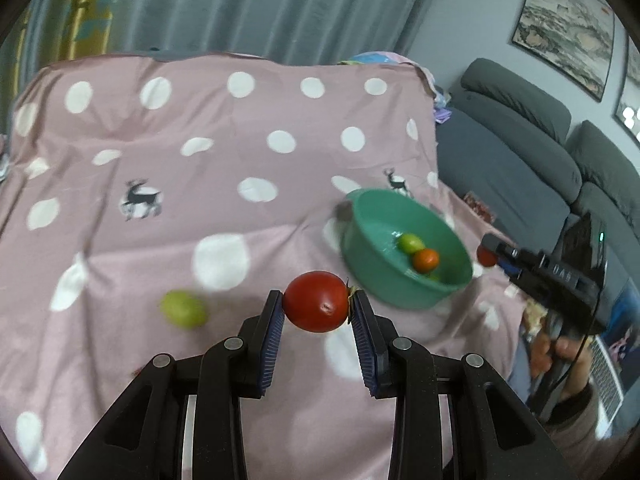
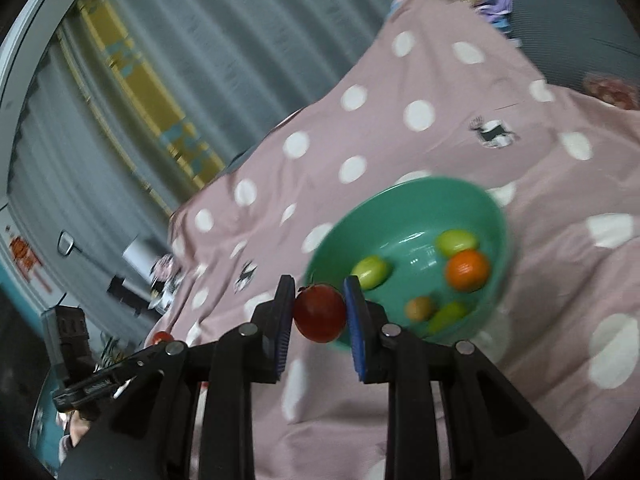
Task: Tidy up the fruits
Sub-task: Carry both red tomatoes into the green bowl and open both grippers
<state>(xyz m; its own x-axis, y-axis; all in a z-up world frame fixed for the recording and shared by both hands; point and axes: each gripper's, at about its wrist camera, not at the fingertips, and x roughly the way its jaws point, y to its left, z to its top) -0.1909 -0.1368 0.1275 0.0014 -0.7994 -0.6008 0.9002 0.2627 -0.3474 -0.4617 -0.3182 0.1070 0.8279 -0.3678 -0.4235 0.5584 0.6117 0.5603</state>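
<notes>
The left tongs (image 1: pixel 317 304) grip a red tomato (image 1: pixel 316 301) between their blue pads, lifted clear of the pink polka-dot cloth (image 1: pixel 180 132) that covers the table. The right tongs (image 2: pixel 319 308) are clamped on a smaller red fruit (image 2: pixel 320 313), which hangs at the near left rim of the green bowl (image 2: pixel 496 216).

The bowl sits toward the right of the cloth, just beyond and right of the left tongs' tomato. Inside it lie an orange fruit (image 2: pixel 467 270), two yellow-green fruits side by side (image 2: pixel 456 241) (image 2: pixel 371 272), a small brownish one (image 2: pixel 419 308) and another green piece (image 2: pixel 448 315) against the near wall.

One green fruit (image 1: pixel 183 308) is alone on the cloth, left of the left tongs and well apart from the bowl.

In the left wrist view the right tool reaches in from the right edge, its red fruit just beside the bowl's right rim, with the person's hand (image 1: pixel 560 354) on the handle. A grey sofa (image 1: pixel 520 152) stands beyond the table on the right, grey curtains (image 1: pixel 260 4) at the far side.
</notes>
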